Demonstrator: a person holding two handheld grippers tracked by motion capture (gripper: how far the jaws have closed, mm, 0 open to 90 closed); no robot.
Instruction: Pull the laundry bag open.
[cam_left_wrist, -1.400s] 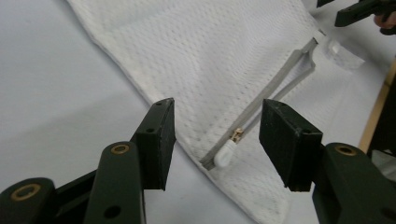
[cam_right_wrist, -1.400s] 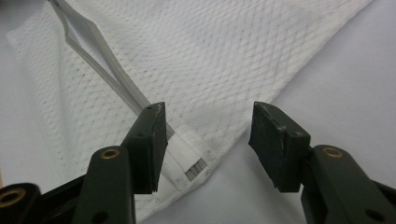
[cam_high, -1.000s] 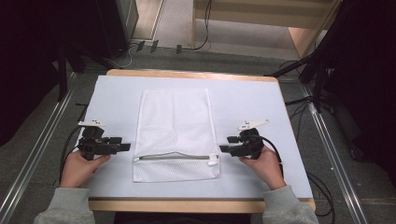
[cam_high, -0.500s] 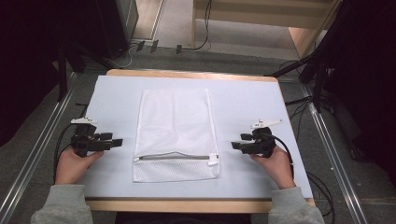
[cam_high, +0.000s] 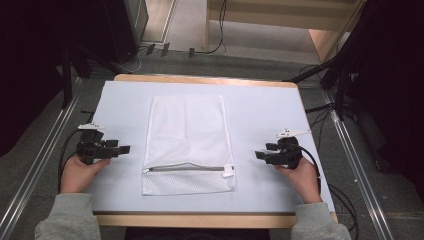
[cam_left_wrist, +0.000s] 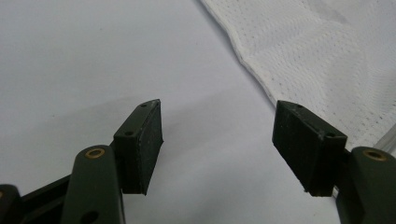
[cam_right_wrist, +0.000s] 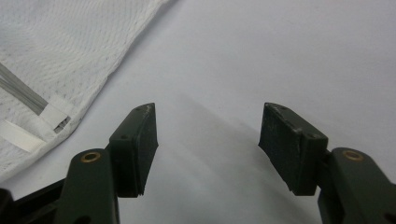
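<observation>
A white mesh laundry bag (cam_high: 187, 135) lies flat in the middle of the pale mat (cam_high: 260, 115), with its zipper (cam_high: 185, 168) running across near the front. My left gripper (cam_high: 124, 149) rests on the mat a short way left of the bag and points at it. Its jaws have just been opening and stand open with nothing between them (cam_left_wrist: 217, 121); the bag's edge (cam_left_wrist: 327, 51) is ahead and to the right. My right gripper (cam_high: 257, 154) sits to the right of the bag. It has also just been opening and is empty (cam_right_wrist: 208, 116), with the bag's corner and zipper end (cam_right_wrist: 51, 114) off to its left.
The mat covers a wooden table (cam_high: 200, 220) whose front edge runs by the person's sleeves. Metal rails (cam_high: 30, 190) run along the floor on both sides. Cables (cam_high: 320, 107) and dark stands (cam_high: 345, 75) sit beyond the right back corner.
Both grippers were at the bag's side edges by the zipper. They have drawn outward, left one leftward, right one rightward, and now rest apart from it. The bag lies still.
</observation>
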